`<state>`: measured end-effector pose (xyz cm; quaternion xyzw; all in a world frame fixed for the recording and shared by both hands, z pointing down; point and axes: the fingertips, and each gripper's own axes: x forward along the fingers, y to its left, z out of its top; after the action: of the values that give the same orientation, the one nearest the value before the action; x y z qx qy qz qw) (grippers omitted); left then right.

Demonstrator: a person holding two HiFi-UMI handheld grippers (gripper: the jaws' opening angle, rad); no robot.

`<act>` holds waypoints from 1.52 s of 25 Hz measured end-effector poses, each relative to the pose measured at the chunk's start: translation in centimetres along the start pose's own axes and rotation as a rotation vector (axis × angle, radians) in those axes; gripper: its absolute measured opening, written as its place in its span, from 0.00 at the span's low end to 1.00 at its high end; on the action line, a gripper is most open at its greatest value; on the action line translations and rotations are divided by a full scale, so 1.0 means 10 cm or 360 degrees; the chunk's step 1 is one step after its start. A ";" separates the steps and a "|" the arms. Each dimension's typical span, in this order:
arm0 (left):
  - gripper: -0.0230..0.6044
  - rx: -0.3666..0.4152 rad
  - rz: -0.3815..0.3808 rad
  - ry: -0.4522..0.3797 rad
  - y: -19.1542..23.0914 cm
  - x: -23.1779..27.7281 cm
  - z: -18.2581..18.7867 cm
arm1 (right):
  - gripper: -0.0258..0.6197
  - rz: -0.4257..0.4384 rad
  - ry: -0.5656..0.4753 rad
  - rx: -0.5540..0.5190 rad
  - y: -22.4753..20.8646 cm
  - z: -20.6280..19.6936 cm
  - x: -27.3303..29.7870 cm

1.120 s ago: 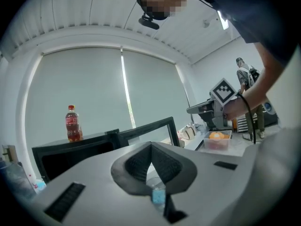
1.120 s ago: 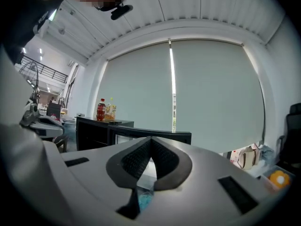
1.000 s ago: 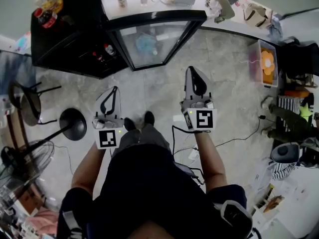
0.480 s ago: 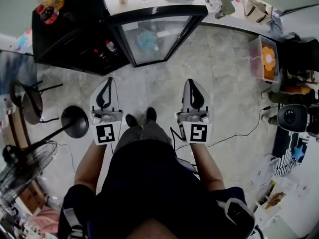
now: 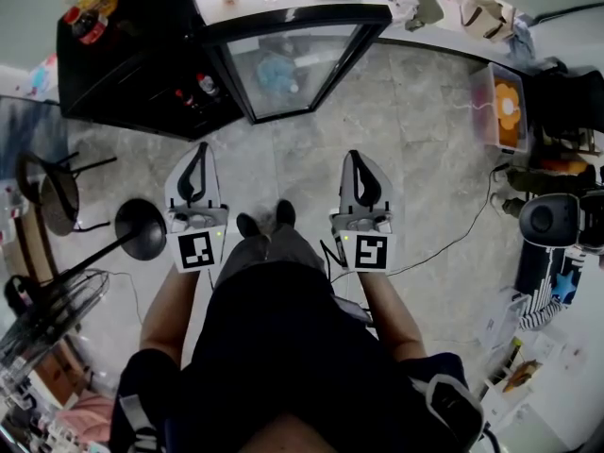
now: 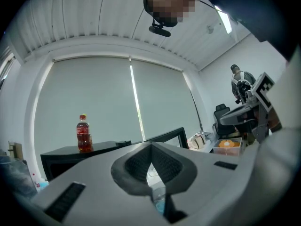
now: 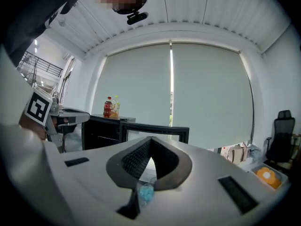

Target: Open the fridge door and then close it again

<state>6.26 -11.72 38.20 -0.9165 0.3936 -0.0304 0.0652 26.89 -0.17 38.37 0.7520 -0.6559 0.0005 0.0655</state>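
In the head view the black fridge stands at the upper left. Its glass door is swung open over the floor. Both grippers hang level in front of the person, well short of the door and touching nothing. My left gripper is shut and empty, and so is my right gripper. The left gripper view shows its closed tips with the fridge and the door frame beyond. In the right gripper view the closed tips point at the door frame.
Soda bottles stand on the fridge top. A round black base, a fan and a chair are at the left. A clear box and cables lie at the right. A cluttered counter runs behind.
The right gripper has drifted left and nearer the body. The left gripper has straightened and risen slightly. The fridge door stays open and both grippers stay shut.
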 end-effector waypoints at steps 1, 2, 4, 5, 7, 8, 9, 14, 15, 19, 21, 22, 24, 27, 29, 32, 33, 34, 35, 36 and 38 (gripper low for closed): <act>0.07 0.0001 -0.0001 0.0002 0.00 0.00 0.00 | 0.07 -0.0002 0.0003 0.0003 0.00 -0.01 0.00; 0.07 -0.0001 0.0000 0.0003 -0.01 0.00 0.00 | 0.07 -0.0004 0.0009 0.0007 -0.01 -0.01 0.00; 0.07 -0.0006 0.0001 0.0005 0.00 0.00 0.00 | 0.07 -0.0007 0.0019 0.0015 -0.01 -0.02 -0.01; 0.07 -0.0005 0.0001 0.0005 0.00 0.01 0.00 | 0.07 -0.0007 0.0016 0.0016 -0.01 -0.02 -0.01; 0.07 -0.0001 -0.0001 0.0004 0.00 0.02 -0.01 | 0.07 -0.0003 0.0011 0.0020 -0.02 -0.02 0.01; 0.07 0.0000 -0.0002 0.0003 0.00 0.02 -0.01 | 0.07 0.0001 0.0016 0.0026 -0.02 -0.03 0.02; 0.07 -0.0001 -0.0003 0.0003 0.00 0.02 -0.02 | 0.07 0.0007 0.0024 0.0033 -0.03 -0.04 0.02; 0.07 -0.0007 -0.0005 0.0018 -0.02 0.04 -0.04 | 0.24 0.0068 0.0049 0.0070 -0.10 -0.09 0.11; 0.07 -0.0007 -0.0006 0.0025 -0.02 0.04 -0.06 | 0.25 0.0086 0.0025 0.0074 -0.11 -0.08 0.15; 0.07 0.0003 -0.0010 0.0045 -0.02 0.05 -0.11 | 0.40 0.0115 0.0080 0.0048 -0.21 -0.17 0.29; 0.07 0.0010 -0.0012 0.0053 -0.03 0.05 -0.12 | 0.41 0.0133 0.0103 0.0022 -0.25 -0.19 0.35; 0.07 0.0012 -0.0013 0.0053 -0.04 0.05 -0.12 | 0.43 0.0143 0.0101 0.0014 -0.26 -0.19 0.38; 0.07 0.0014 -0.0019 0.0055 -0.04 0.05 -0.13 | 0.44 0.0155 0.0093 -0.0006 -0.32 -0.18 0.45; 0.07 0.0007 -0.0028 0.0062 -0.07 0.05 -0.12 | 0.44 0.0192 0.0100 -0.0003 -0.41 -0.16 0.56; 0.07 0.0005 -0.0034 0.0064 -0.09 0.05 -0.12 | 0.44 0.0240 0.0102 -0.0007 -0.47 -0.18 0.64; 0.07 0.0008 -0.0039 0.0079 -0.14 0.05 -0.12 | 0.44 0.0297 0.0102 -0.0015 -0.58 -0.22 0.75; 0.07 0.0008 -0.0036 0.0087 -0.15 0.04 -0.13 | 0.44 0.0302 0.0102 -0.0012 -0.63 -0.23 0.78; 0.07 0.0008 -0.0034 0.0091 -0.17 0.04 -0.13 | 0.44 0.0305 0.0106 -0.0012 -0.68 -0.24 0.81; 0.07 0.0009 -0.0030 0.0090 -0.18 0.03 -0.13 | 0.44 0.0306 0.0116 -0.0015 -0.72 -0.25 0.84; 0.07 0.0006 -0.0025 0.0087 -0.20 0.03 -0.12 | 0.44 0.0306 0.0131 -0.0018 -0.77 -0.25 0.86; 0.07 -0.0003 -0.0014 0.0080 -0.23 0.03 -0.09 | 0.44 0.0314 0.0162 -0.0015 -0.84 -0.24 0.92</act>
<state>8.00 -10.46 39.43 -0.9172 0.3910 -0.0533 0.0542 36.64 -7.90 40.75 0.6825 -0.7226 0.0419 0.1018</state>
